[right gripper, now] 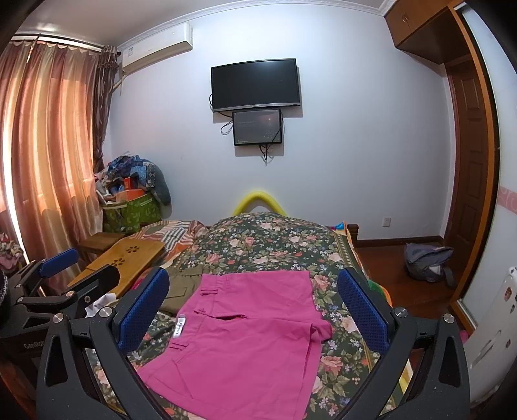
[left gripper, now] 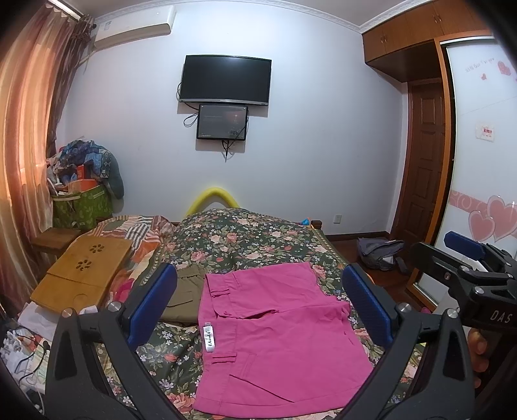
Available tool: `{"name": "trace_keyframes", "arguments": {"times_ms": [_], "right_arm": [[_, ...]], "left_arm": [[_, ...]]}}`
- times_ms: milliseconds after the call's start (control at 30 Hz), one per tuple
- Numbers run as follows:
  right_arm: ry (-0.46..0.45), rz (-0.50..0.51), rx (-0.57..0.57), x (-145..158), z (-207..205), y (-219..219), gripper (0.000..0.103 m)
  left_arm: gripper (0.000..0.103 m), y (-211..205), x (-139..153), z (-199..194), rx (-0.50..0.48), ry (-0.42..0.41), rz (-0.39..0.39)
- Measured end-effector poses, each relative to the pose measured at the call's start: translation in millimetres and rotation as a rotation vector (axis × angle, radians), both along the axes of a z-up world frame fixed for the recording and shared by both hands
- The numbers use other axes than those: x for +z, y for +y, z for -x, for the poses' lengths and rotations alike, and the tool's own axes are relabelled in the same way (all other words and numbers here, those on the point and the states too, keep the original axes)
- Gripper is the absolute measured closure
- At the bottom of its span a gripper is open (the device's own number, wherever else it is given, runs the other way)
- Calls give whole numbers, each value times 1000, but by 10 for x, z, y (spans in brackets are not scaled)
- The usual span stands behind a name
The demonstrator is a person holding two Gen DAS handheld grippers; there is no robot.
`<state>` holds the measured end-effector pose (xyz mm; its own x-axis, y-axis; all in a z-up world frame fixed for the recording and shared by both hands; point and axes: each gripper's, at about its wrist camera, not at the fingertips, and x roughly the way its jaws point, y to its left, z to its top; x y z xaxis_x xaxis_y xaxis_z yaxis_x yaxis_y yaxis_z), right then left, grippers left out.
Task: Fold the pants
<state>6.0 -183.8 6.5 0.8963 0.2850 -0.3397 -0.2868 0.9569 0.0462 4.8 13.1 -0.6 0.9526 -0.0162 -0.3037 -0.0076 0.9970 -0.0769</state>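
Pants (left gripper: 278, 342), soft and light, lie lower centre on the bed (left gripper: 258, 245); both my claws gape empty; I'd pinch the waistband.

Pink pants (right gripper: 239, 336) lie flat (waistband leftward) on the floral bedspread (right gripper: 274, 239).

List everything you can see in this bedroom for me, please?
pink shorts: one, pink, flat on the bed
olive garment: one, olive, left of the shorts
bedspread: one, dark floral, covering the bed
wooden lap tray: one, tan, bed's left side
screens: two, black, on the wall
air conditioner: one, white, high on the wall
curtains: orange-brown, left
backpack: one, grey, on the floor
left gripper: open, above the shorts
right gripper: open, above the shorts
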Motion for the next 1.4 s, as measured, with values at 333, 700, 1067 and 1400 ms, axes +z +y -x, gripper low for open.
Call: {"name": "trace_keyframes", "arguments": {"times_ms": [333,700,1067,1400], "right_arm": [[1,-1,3,2,9,4,0],[1,0,5,-3,9,20,0],[-1,0,8,2,5,27,0],[0,0,9,-5,7,30,0]], "left_arm": [[0,17,5,2,0,2,7],[0,18,4,8,-1,0,6],[0,19,7,8,-1,-3,4],[0,13,30,9,4,-2,8]]}}
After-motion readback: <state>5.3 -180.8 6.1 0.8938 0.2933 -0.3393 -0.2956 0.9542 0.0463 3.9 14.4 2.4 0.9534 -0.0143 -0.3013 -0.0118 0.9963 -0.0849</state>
